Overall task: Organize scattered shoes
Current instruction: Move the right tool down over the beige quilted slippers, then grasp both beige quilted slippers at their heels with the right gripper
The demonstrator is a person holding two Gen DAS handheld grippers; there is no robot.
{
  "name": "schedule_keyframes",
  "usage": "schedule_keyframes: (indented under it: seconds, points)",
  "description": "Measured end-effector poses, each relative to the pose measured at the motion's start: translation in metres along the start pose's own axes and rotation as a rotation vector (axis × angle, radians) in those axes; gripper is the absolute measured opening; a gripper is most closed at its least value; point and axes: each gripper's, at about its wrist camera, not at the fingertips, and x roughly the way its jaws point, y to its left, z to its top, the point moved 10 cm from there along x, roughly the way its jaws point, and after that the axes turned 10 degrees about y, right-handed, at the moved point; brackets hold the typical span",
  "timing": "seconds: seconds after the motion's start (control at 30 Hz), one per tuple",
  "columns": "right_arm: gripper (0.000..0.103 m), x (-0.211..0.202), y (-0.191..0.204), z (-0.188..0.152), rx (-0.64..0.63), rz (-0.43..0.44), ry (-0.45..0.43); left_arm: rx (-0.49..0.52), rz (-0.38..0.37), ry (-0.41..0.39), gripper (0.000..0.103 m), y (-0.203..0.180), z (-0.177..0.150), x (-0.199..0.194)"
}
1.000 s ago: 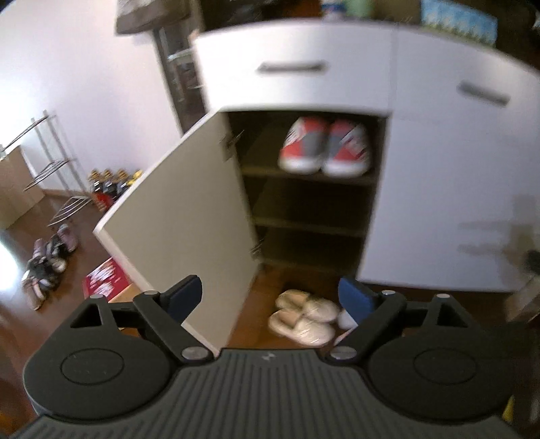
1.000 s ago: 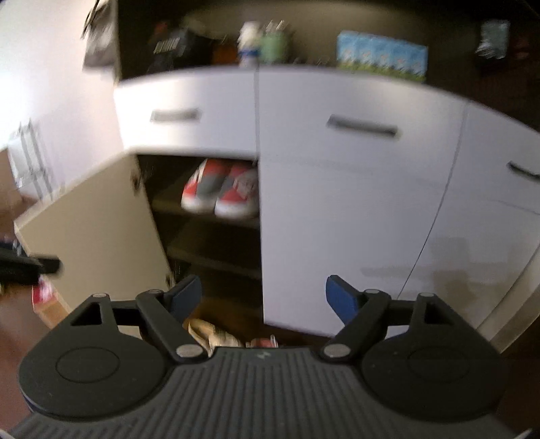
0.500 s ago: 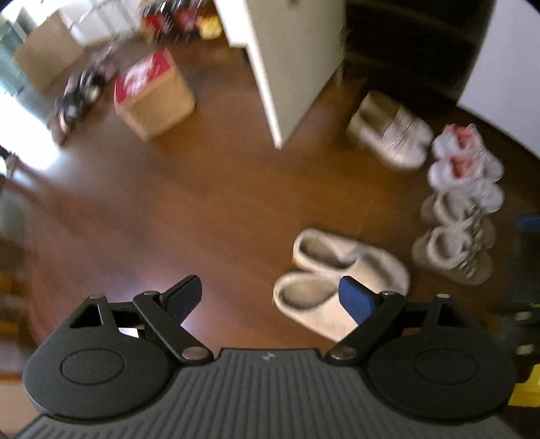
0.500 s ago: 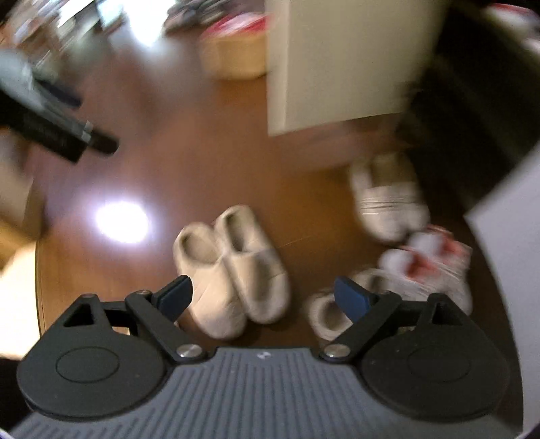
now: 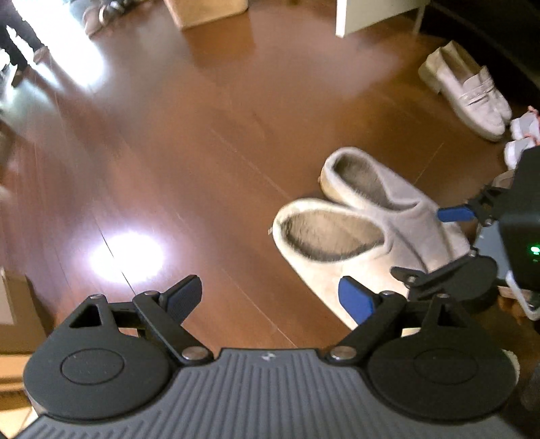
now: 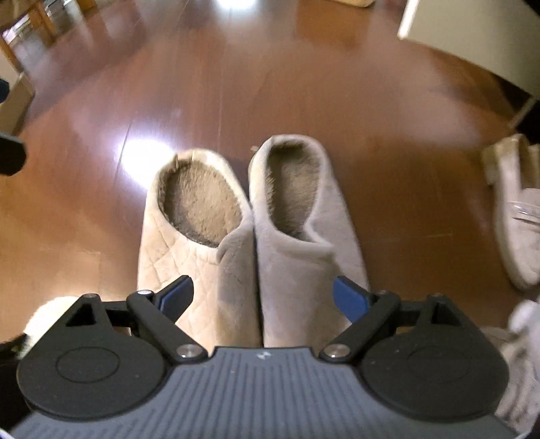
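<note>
A pair of cream fur-lined slippers [image 6: 256,229] lies side by side on the wooden floor, toes toward me. My right gripper [image 6: 263,299] is open and hangs just above their toes, its fingers spanning both. In the left wrist view the same slippers [image 5: 368,219] lie to the right of my open, empty left gripper [image 5: 270,299], and the right gripper [image 5: 452,236] shows over their toes. A pair of white loafers [image 5: 469,91] lies further back, near the cabinet.
The open white cabinet door's lower edge [image 5: 374,17] is at the top. A cardboard box [image 5: 206,10] stands on the floor at the back. White and pink shoes [image 5: 523,135] lie at the right edge. Glare patches mark the floor [image 5: 125,256].
Both grippers have tilted down from the cabinet to the floor and dropped closer to the cream slippers. The right gripper now hangs over their toes. Both stay open.
</note>
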Motion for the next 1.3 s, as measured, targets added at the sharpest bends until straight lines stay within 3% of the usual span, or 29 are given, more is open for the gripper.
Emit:
schedule_keyframes:
  seconds: [0.17,0.2,0.23,0.27,0.33,0.4,0.43,0.47,0.5,0.63,0.7,0.77,0.8,0.97,1.03,1.17,1.3]
  points:
    - [0.090,0.021,0.013,-0.006,-0.138,-0.081,-0.014,0.005,-0.018,0.021,0.090,-0.006,-0.012,0.012]
    - [0.083,0.023,0.016,-0.008,-0.153,-0.082,-0.019,0.008,-0.018,0.023,0.090,-0.009,-0.012,0.012]
    - [0.054,0.023,0.017,-0.007,-0.154,-0.071,-0.024,0.011,-0.018,0.025,0.090,-0.012,-0.011,0.013]
    - [0.039,0.021,0.017,-0.005,-0.152,-0.058,-0.028,0.014,-0.018,0.027,0.090,-0.014,-0.011,0.014]
    - [0.034,0.011,0.019,-0.006,-0.132,-0.059,-0.045,0.016,-0.020,0.031,0.090,-0.016,-0.011,0.016]
    - [0.038,0.001,0.017,-0.008,-0.119,-0.082,-0.058,0.019,-0.022,0.031,0.090,-0.018,-0.010,0.015]
    - [0.052,-0.003,0.016,-0.008,-0.113,-0.095,-0.064,0.021,-0.023,0.030,0.090,-0.019,-0.008,0.016]
    - [0.075,-0.007,0.013,-0.008,-0.115,-0.131,-0.072,0.026,-0.024,0.029,0.090,-0.020,-0.007,0.017]
    - [0.081,-0.007,0.012,-0.005,-0.117,-0.157,-0.078,0.030,-0.024,0.029,0.090,-0.020,-0.005,0.019]
    - [0.081,0.009,0.007,0.002,-0.106,-0.129,-0.054,0.042,-0.026,0.027,0.090,-0.025,0.000,0.024]
    - [0.048,0.018,0.009,-0.003,-0.119,-0.111,-0.037,0.045,-0.022,0.033,0.090,-0.026,0.000,0.026]
    - [0.034,0.018,0.018,-0.010,-0.163,-0.101,-0.053,0.049,-0.013,0.037,0.090,-0.024,-0.002,0.024]
    - [0.032,0.016,0.019,-0.012,-0.170,-0.099,-0.058,0.052,-0.008,0.039,0.090,-0.023,-0.003,0.022]
    - [0.027,-0.004,0.000,-0.017,0.044,0.040,-0.024,0.071,0.019,0.047,0.090,-0.020,-0.004,0.006]
    - [0.026,-0.030,-0.023,-0.018,0.205,0.094,-0.011,0.086,0.022,0.035,0.090,-0.023,0.002,-0.005]
    - [0.026,-0.087,-0.070,-0.027,0.461,0.128,-0.025,0.144,0.036,0.022,0.090,-0.041,0.022,-0.033]
    - [0.026,-0.157,-0.135,-0.035,0.729,0.093,-0.064,0.208,0.020,-0.008,0.090,-0.073,0.050,-0.071]
